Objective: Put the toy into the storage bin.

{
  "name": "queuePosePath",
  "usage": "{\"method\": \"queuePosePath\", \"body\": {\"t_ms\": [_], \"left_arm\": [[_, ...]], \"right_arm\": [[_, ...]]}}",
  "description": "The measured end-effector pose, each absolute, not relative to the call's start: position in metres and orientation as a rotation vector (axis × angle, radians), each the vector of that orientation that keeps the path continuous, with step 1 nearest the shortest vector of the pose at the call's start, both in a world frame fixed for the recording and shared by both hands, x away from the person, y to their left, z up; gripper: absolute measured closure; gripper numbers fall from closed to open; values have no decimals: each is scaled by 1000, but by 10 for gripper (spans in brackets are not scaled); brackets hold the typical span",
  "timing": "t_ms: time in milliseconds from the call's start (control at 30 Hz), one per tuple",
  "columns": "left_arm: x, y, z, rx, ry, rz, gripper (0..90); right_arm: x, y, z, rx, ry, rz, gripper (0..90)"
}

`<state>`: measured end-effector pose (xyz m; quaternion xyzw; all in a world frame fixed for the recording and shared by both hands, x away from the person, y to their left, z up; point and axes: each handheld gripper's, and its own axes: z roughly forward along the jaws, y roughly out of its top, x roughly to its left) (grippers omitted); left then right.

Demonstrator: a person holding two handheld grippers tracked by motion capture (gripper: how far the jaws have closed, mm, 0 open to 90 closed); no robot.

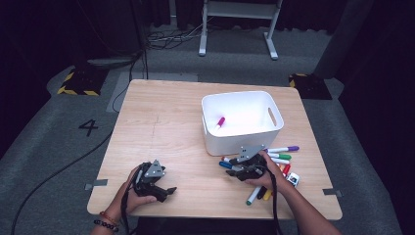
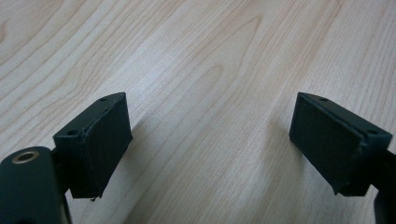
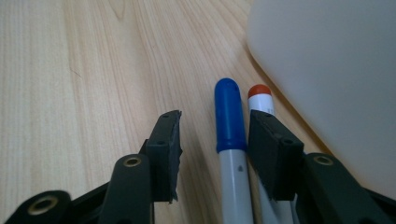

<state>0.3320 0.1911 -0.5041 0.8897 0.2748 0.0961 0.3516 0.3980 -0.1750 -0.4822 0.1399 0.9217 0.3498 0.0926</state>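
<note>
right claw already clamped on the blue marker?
No: the right claw straddles the blue-capped marker with a gap still open on one side.

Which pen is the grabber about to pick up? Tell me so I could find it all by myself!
Find the big white bin on the wooden table. Right in front of it lies a bunch of pens, and the right gripper has its fingers open around one of them. It is the blue-capped marker, white-bodied; its neighbour beside the bin, the orange-capped marker, lies outside the fingers.
</note>
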Motion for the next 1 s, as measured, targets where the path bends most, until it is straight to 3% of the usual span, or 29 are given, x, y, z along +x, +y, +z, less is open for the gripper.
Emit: {"method": "queuePosePath", "body": {"t_ms": [233, 400, 700, 1000], "left_arm": [[332, 191, -504, 2303, 711, 249, 131], [332, 191, -504, 2303, 711, 249, 131], [332, 191, -504, 2304, 711, 247, 131], [332, 191, -504, 2303, 711, 248, 131]], "right_arm": [[399, -169, -490, 419, 2805, 1036, 597], [397, -167, -489, 396, 2828, 1028, 723], [393, -166, -486, 341, 2817, 1049, 741], [383, -176, -463, 296, 2756, 1203, 742]]}}
